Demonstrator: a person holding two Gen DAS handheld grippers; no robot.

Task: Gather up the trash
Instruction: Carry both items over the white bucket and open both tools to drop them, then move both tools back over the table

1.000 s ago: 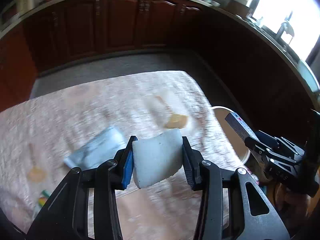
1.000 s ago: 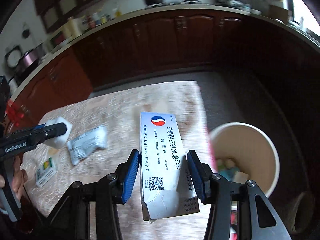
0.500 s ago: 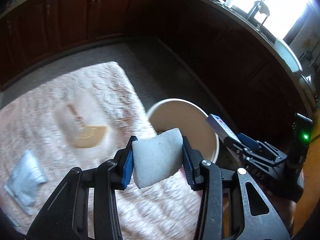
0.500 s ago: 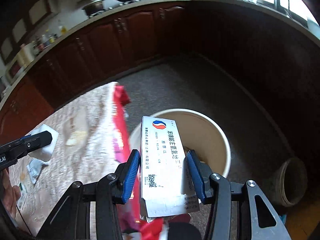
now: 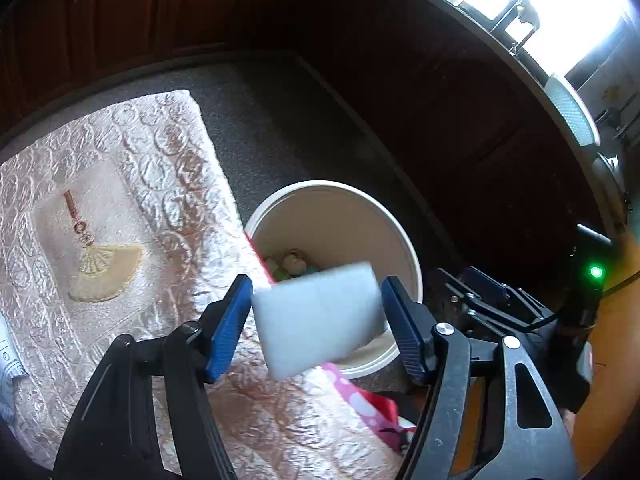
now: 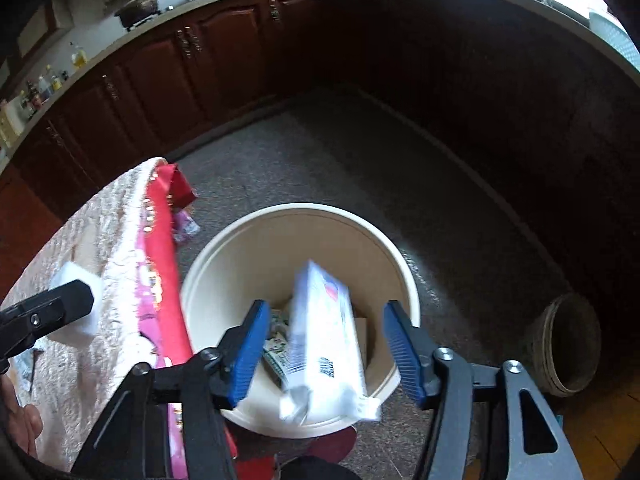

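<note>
A cream trash bucket (image 5: 404, 256) (image 6: 208, 280) stands on the floor beside the table. My left gripper (image 5: 316, 316) is open; a white foam block (image 5: 320, 320) sits loose between its blue pads, over the table edge next to the bucket. It also shows in the right wrist view (image 6: 76, 280). My right gripper (image 6: 324, 348) is open above the bucket; a white medicine box (image 6: 324, 340), blurred and tilted, is falling free between its pads into the bucket. Other trash lies at the bucket's bottom (image 5: 292, 264).
The table has a pink embossed cloth (image 5: 120, 208) with a fan motif, and a red and pink cloth (image 6: 160, 272) hanging at its edge. A grey pouch (image 5: 8, 364) lies at the far left. Dark wood cabinets (image 6: 200, 60) ring the room. A small basket (image 6: 568, 352) sits on the floor.
Both grippers swung from over the table to the bucket and opened. The medicine box has left the right pads and is dropping. The foam block is loose between the left pads.
</note>
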